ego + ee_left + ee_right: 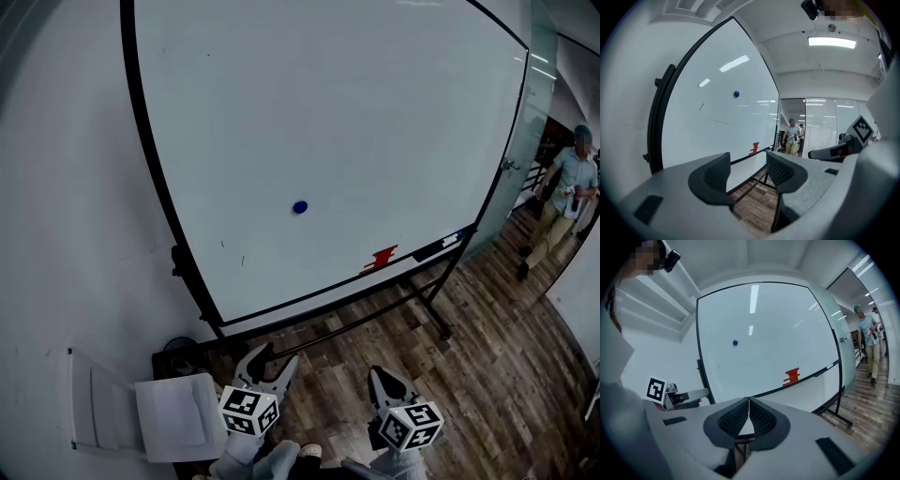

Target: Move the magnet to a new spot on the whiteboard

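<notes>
Magnet [299,207]: small, round, dark blue; stuck on the whiteboard [356,94] a little left of centre and below mid-height, with bare white surface all round it.
Whiteboard: large, black-framed, on a black rolling stand; stands on the wood floor [487,328] against a white wall [66,234].
Left gripper [274,359]: low in the head view, well short of the board and pointing towards its lower left corner. Its own view shows the jaws spread apart, nothing between them but floor and the board's stand beyond.
Right gripper [378,377]: beside the left one, also held low and well apart from the magnet. Jaws pressed together pad to pad, gripping nothing.
Red item [380,258]: sits at the board's lower edge, right of and below the magnet; what it is I cannot tell.
Dark item [436,248]: on the bottom ledge further right, long and flat, white at one end.
White seat-like object [173,417]: on the floor left of the left gripper, by the wall.
Bystander [562,202]: a person in a light shirt and tan trousers on the far right, past the board's edge.
</notes>
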Motion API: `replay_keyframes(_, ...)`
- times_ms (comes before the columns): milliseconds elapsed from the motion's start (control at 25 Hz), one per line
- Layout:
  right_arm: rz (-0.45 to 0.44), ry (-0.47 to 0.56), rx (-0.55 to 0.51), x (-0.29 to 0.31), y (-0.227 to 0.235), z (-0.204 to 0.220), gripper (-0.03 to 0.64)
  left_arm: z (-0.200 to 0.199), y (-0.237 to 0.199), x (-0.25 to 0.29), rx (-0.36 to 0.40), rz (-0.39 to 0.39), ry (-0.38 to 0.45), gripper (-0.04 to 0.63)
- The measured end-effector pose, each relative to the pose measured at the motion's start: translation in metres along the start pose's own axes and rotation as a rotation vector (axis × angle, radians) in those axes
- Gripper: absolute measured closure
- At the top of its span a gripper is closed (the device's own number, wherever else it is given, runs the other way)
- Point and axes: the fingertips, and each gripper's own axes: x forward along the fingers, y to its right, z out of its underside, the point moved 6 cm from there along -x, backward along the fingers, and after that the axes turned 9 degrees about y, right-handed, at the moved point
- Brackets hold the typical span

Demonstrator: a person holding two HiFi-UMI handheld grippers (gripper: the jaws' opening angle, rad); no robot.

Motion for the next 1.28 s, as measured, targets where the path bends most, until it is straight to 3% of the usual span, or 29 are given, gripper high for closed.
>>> replay_keyframes(600, -0.019, -0.036, -0.017, 0.032, 0.014, 0.000, 0.588, 0.002, -0.010, 0.030, 0.008, 0.000, -0.021, 0.360)
replay_keyframes(1280, -0.207, 0.032, -0.127, 0.135, 0.068, -0.084, 0.588, -0.057, -0.018, 0.127, 0.084, -0.128, 0.130, 0.360)
